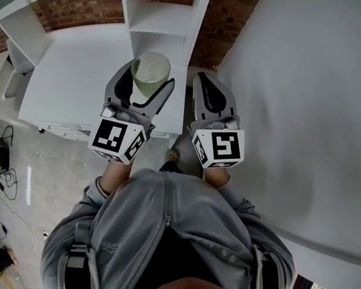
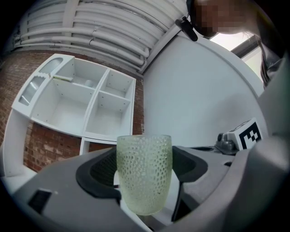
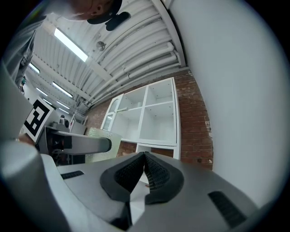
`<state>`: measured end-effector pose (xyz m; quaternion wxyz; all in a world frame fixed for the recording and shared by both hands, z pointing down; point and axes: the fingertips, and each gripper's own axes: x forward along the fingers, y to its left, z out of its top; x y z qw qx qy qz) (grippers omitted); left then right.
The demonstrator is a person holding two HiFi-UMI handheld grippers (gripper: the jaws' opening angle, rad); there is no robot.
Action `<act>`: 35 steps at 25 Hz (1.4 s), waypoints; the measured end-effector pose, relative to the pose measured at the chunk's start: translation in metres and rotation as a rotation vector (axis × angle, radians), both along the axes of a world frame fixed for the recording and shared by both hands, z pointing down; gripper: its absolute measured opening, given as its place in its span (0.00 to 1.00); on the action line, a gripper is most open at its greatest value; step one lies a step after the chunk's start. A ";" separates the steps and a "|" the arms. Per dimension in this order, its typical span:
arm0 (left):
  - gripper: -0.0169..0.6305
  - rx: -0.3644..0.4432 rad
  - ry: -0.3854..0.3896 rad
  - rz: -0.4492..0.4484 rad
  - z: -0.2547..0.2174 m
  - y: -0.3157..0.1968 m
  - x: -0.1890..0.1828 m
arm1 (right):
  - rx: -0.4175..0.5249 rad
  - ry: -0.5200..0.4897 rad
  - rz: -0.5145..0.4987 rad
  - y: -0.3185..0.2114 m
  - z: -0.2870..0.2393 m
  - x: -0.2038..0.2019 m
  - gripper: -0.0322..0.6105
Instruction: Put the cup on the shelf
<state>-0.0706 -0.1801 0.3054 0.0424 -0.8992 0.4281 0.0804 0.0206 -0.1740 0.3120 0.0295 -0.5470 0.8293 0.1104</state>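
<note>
**Left gripper holds the cup, shelf ahead**

Left gripper (image 1: 147, 79) is spread wide and closed on the cup (image 2: 144, 172), its jaws pressing on opposite sides of the lower half. The cup stands upright between them, off any surface, its rim above the jaws. It is pale green, see-through and covered in small dimples. The white shelf (image 2: 68, 106), with open square compartments, stands against a brick wall (image 2: 43, 147) ahead of me.

Right gripper (image 3: 144, 170) is closed with nothing in it, just beside the left one.

I judge the cup to be stiff and fairly light. It is probably glass, so it could break if knocked or dropped. The dimples should help against slipping. This hold on the side walls, below the middle, looks sound to me. I would not squeeze harder or grab the thin rim.
</note>
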 end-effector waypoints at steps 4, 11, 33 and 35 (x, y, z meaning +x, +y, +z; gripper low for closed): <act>0.59 0.005 0.003 -0.006 -0.002 -0.033 0.008 | 0.007 0.003 -0.016 -0.035 -0.002 0.006 0.09; 0.59 0.001 0.012 -0.017 -0.005 -0.081 0.021 | -0.004 0.007 -0.053 -0.087 -0.002 0.017 0.09; 0.59 -0.002 0.016 -0.004 -0.026 -0.157 0.033 | 0.016 -0.004 -0.103 -0.155 -0.022 0.017 0.09; 0.59 -0.003 0.007 0.001 -0.028 -0.162 0.032 | 0.014 -0.006 -0.094 -0.159 -0.025 0.016 0.09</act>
